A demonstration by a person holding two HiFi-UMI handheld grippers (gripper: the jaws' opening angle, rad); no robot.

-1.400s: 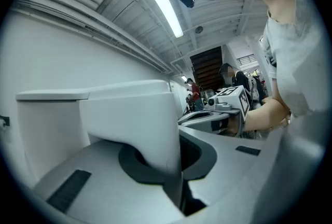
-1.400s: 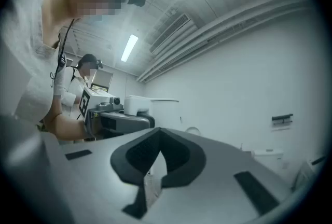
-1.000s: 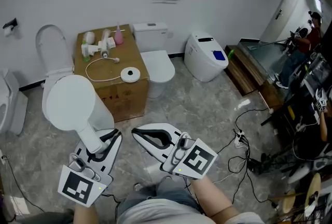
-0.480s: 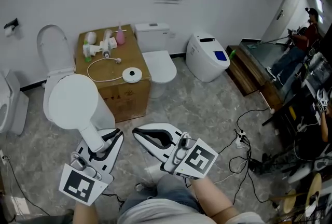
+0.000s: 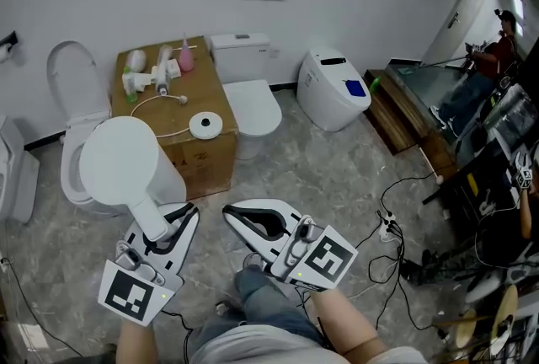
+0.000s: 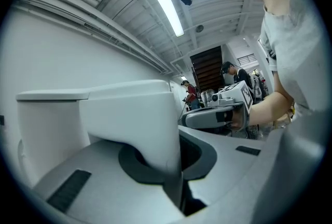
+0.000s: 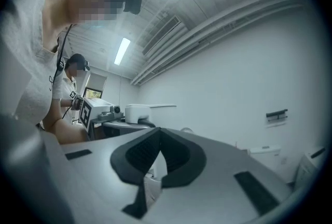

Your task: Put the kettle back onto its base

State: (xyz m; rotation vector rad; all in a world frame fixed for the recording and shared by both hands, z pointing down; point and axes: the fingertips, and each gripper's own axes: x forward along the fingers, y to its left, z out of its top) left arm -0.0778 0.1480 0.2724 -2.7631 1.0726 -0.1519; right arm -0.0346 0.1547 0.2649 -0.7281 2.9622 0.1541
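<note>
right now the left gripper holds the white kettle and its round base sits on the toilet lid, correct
No. The left gripper does hold the white kettle, but the round base sits on the cardboard box, not the toilet lid, as the head view shows.

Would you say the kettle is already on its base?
No, the left tool holds the kettle, and the base lies bare.

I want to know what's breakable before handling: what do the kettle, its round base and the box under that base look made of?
The kettle looks like smooth white plastic, possibly coated metal: an even, softly matt skin. The base is a thin white disc with a dark centre, likely plastic. The box is dull brown with straight edges, so almost certainly cardboard.
</note>
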